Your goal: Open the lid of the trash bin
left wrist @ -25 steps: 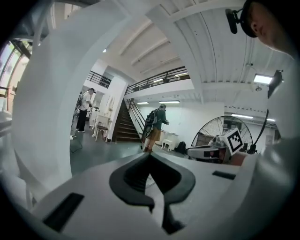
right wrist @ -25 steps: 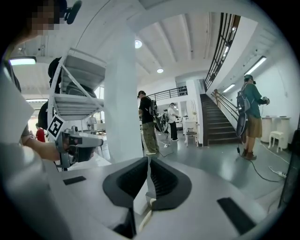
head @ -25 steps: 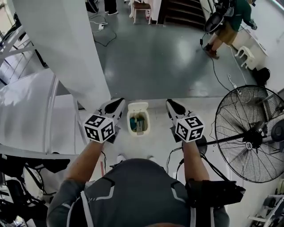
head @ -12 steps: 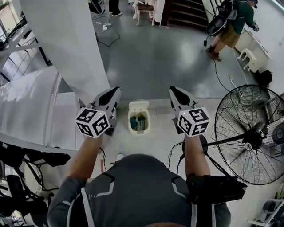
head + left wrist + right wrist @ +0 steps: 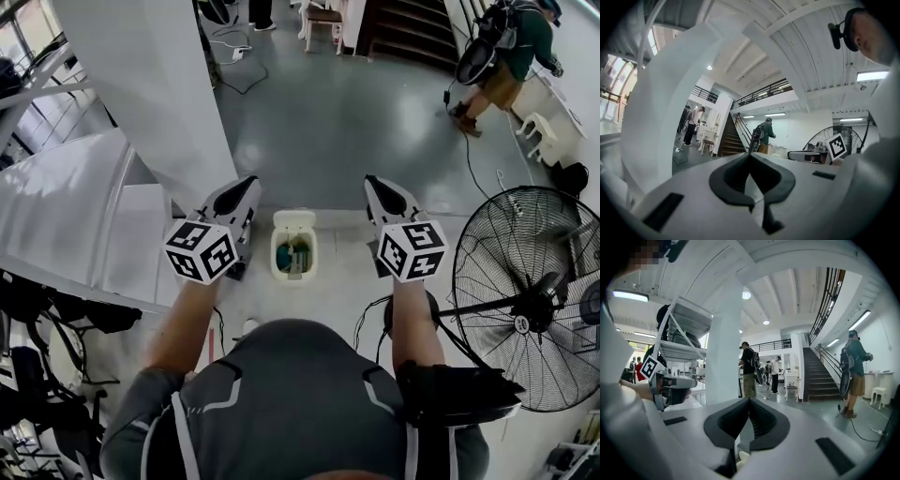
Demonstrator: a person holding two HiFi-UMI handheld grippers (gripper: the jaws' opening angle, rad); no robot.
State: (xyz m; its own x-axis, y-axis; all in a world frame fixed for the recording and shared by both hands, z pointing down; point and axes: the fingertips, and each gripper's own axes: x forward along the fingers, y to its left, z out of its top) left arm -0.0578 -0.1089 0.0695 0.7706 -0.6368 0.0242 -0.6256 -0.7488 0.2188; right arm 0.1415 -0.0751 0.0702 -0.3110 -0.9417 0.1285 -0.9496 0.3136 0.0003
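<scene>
Both my jaws closed, nothing held: left gripper (image 5: 249,182) pinched flat, right gripper (image 5: 371,180) has just been closing, empty. Trash bin (image 5: 276,255) at frame centre on pale floor, low between both grippers, touched by neither. Lid (image 5: 293,222) looks already tipped up at far rim, contents showing. Risk: jaw brushing lid drops it shut; light bin could tip. White pillar (image 5: 150,94) crowds upper left, fan (image 5: 534,300) lower right; grey floor (image 5: 347,122) at top centre open

A large workshop hall is indicated by the polished grey concrete floor (image 5: 347,112), big black wire-caged pedestal fan (image 5: 506,272) and dark staircase (image 5: 408,26).
</scene>
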